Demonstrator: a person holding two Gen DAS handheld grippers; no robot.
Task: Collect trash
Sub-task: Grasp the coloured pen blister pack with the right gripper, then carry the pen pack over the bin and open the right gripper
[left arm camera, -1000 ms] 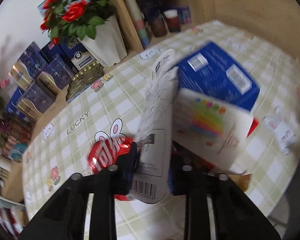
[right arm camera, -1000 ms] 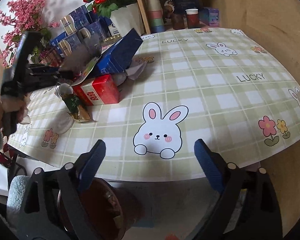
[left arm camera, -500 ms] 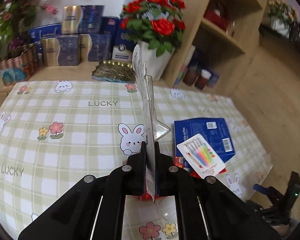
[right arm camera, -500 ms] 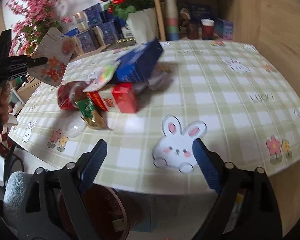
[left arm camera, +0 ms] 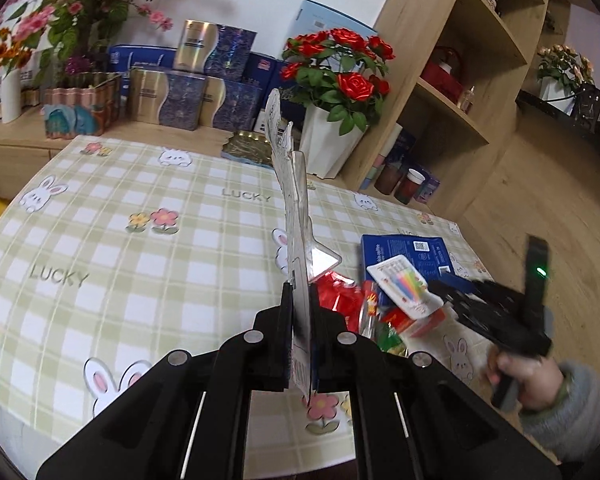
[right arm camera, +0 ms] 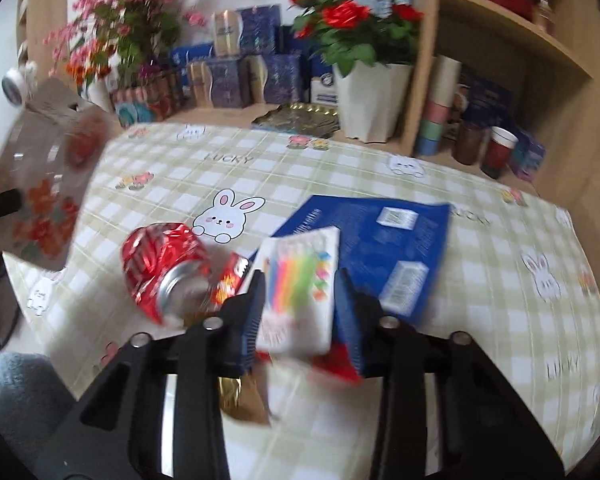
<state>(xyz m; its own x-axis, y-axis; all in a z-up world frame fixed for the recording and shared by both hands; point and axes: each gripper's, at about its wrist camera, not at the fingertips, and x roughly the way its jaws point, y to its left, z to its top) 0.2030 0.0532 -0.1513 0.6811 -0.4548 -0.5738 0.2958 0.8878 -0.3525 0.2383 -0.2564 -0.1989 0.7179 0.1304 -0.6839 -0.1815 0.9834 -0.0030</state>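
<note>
My left gripper is shut on a flat card package, held edge-on and upright above the table; it also shows in the right wrist view. My right gripper is open, its jaws either side of a white card with coloured pens. That card lies on a blue box and a red carton. A crushed red can lies to the left of it. In the left wrist view the right gripper reaches over the pile.
The table has a green checked cloth with rabbits. A white pot of red roses, blue and gold boxes, a gold tray and a wooden shelf with cups stand behind it. A gold wrapper lies at the near edge.
My right gripper has moved forward over the table to the trash pile and its jaws have narrowed around the pen card. My left gripper has lifted the card package away from the pile.
</note>
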